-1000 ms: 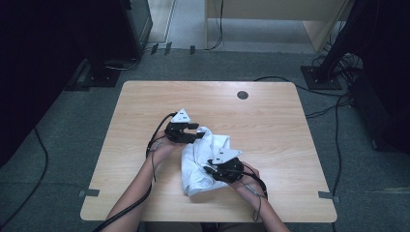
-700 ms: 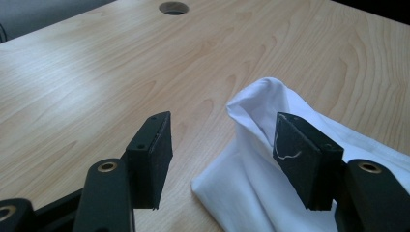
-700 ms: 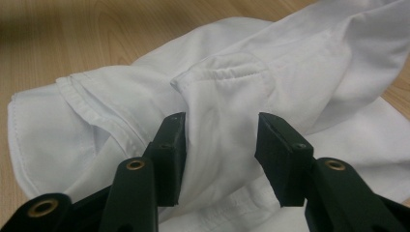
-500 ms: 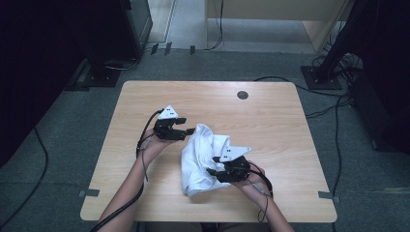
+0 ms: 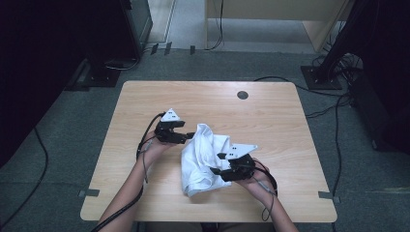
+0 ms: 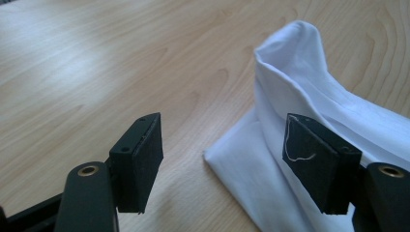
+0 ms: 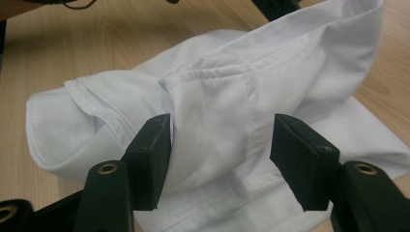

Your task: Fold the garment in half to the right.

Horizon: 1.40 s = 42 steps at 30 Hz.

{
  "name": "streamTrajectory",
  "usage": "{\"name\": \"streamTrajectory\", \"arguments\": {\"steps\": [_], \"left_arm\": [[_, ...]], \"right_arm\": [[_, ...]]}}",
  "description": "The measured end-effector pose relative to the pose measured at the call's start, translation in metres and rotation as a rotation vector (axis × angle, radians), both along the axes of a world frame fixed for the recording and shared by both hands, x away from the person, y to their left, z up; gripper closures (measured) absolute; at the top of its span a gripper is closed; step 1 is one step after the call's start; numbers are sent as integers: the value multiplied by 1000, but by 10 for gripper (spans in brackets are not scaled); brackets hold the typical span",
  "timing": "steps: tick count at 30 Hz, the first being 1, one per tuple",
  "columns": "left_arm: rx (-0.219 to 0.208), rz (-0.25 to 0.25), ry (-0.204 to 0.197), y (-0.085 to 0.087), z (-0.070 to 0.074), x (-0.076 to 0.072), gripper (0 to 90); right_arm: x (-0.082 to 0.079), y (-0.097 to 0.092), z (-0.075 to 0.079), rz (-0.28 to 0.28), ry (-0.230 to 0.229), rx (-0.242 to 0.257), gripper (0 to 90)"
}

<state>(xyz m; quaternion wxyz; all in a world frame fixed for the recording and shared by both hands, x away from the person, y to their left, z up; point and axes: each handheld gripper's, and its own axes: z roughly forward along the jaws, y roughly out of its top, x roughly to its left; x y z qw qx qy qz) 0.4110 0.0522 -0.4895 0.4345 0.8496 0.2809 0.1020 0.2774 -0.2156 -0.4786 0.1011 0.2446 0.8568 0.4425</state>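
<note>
Folding a white shirt [image 5: 205,157] in the middle of the wooden table [image 5: 270,116], still bunched up and only partly folded. Just opening both sets of jaws, left gripper [image 5: 189,137] and right gripper [image 5: 216,170], now wide and holding nothing. Still needing flattening and more folds.

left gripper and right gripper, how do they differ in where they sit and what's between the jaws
The left gripper sits at the far left edge of the white garment, its jaws framing bare table and a cloth corner; the right gripper sits at the near right side, jaws straddling a raised fold. The left gripper's right pad brushes a standing fold; the right gripper's pads stand clear of the cloth. Shared: both have just been opening, neither pinches cloth.
</note>
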Motion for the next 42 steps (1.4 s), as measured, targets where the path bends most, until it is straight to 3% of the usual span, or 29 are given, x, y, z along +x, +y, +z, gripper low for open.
{"name": "streamTrajectory", "arguments": {"steps": [7,17,19,25,30,32,35,42], "left_arm": [[22,-25,-8,-21,-4,-5,306],[20,-35,-7,-45,2,-11,302],[21,-40,-9,-47,2,-11,299],[76,-82,-34,-52,6,-18,294],[77,-71,-13,-37,10,-25,290],[86,-91,-5,-36,10,-30,289],[114,-118,-16,-41,8,-38,289],[97,-141,-37,-59,6,-50,278]], "right_arm": [[3,3,6,6,-22,11,397],[8,2,34,-11,-56,25,399],[9,3,34,-10,-54,21,399],[14,3,26,-21,-45,-1,399],[15,-5,18,-39,-23,7,399],[15,-7,17,-42,-21,9,399],[17,-7,17,-47,-19,13,399],[20,-6,21,-52,-28,15,399]]}}
